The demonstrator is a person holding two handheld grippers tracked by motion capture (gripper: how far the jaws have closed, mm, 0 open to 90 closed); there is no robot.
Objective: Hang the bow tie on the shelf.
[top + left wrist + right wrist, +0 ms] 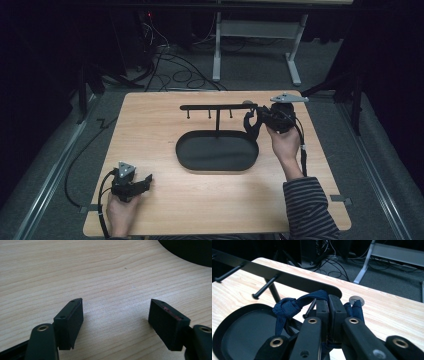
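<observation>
The left hand-held gripper [145, 181] sits low near the person's side, its jaws wide apart. The right hand-held gripper [250, 122] reaches far forward. Its jaws are pressed together on a blue cloth [289, 306].

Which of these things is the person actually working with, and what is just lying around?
In use:
- right gripper, shut on the dark blue knotted cloth
- black peg rack with its oval tray

Idle or background:
- left gripper, open over bare table
- floor cables
- grey stand
</observation>
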